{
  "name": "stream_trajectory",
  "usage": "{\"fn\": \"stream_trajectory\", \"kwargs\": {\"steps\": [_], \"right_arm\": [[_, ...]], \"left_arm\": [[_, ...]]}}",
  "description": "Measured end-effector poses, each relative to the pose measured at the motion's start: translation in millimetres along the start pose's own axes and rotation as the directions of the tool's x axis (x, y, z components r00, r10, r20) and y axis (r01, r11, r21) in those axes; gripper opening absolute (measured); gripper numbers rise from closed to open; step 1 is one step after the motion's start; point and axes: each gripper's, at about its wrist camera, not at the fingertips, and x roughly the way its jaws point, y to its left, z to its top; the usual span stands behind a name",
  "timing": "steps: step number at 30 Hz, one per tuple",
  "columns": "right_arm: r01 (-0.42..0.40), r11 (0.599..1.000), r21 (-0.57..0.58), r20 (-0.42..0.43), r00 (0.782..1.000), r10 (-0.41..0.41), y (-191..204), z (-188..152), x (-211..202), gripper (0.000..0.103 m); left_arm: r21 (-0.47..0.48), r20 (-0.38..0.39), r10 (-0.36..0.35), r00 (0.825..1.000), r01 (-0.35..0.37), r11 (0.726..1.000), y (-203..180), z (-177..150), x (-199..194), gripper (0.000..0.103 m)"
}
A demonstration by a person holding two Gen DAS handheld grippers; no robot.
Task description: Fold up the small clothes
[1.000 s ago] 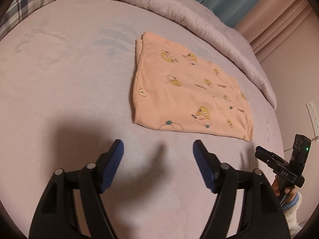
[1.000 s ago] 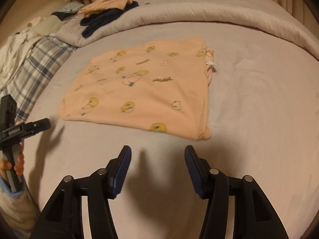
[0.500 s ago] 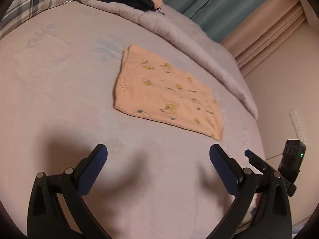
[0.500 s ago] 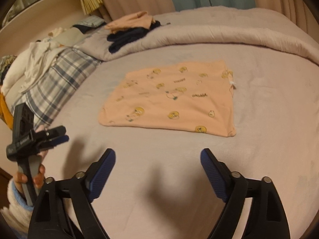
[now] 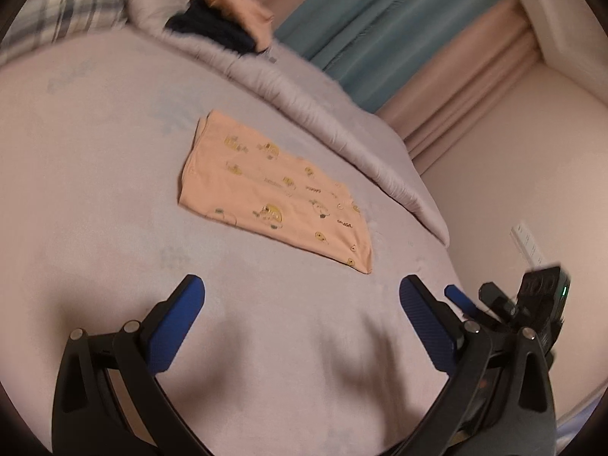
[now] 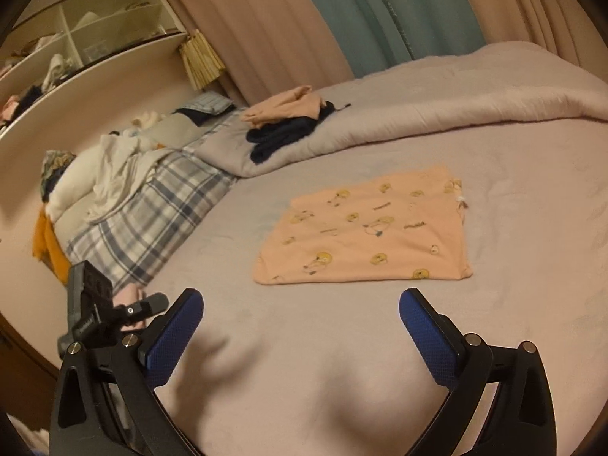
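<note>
Lilac bedsheet (image 5: 114, 197), folded peach garment (image 6: 372, 235) flat mid-bed, left gripper (image 5: 302, 296) wide, empty, right gripper (image 6: 300, 306) opening, empty

A mauve-sheeted bed (image 6: 342, 342) carries a folded peach garment (image 6: 372, 228) at centre frame, a rolled-back duvet (image 6: 437, 121) beyond it, and a plaid pillow (image 6: 152, 220) at left.

A wide bed (image 6: 342, 342) under dim warm light, teal curtains (image 6: 372, 19) behind, shelves (image 6: 87, 38) alongside.
</note>
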Motion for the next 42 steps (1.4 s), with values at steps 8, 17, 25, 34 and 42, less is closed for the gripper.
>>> {"fn": "stream_trajectory", "kwargs": {"steps": [8, 17, 25, 34, 42], "right_arm": [[0.059, 0.996, -0.062, -0.043, 0.997, -0.062, 10, -10, 13, 0.102], [0.122, 0.99, -0.068, -0.055, 0.991, -0.126, 6, -2, 29, 0.102], [0.134, 0.99, -0.045, -0.096, 0.986, -0.138, -9, 5, 50, 0.102], [0.107, 0.994, -0.026, -0.143, 0.984, -0.11, -20, 4, 69, 0.102], [0.116, 0.993, 0.026, -0.191, 0.975, -0.109, -37, 1, 76, 0.102]], "left_arm": [[-0.007, -0.009, -0.056, 0.998, 0.056, 0.998, 8, 1, -2, 0.103], [-0.237, -0.047, -0.029, 0.998, 0.017, 0.971, 59, 22, 19, 0.103], [-0.303, -0.11, 0.001, 0.994, -0.035, 0.952, 81, 37, 46, 0.103], [-0.265, -0.172, 0.019, 0.985, -0.065, 0.962, 91, 50, 78, 0.103], [-0.286, -0.247, -0.012, 0.969, -0.061, 0.956, 97, 45, 105, 0.103]]}}
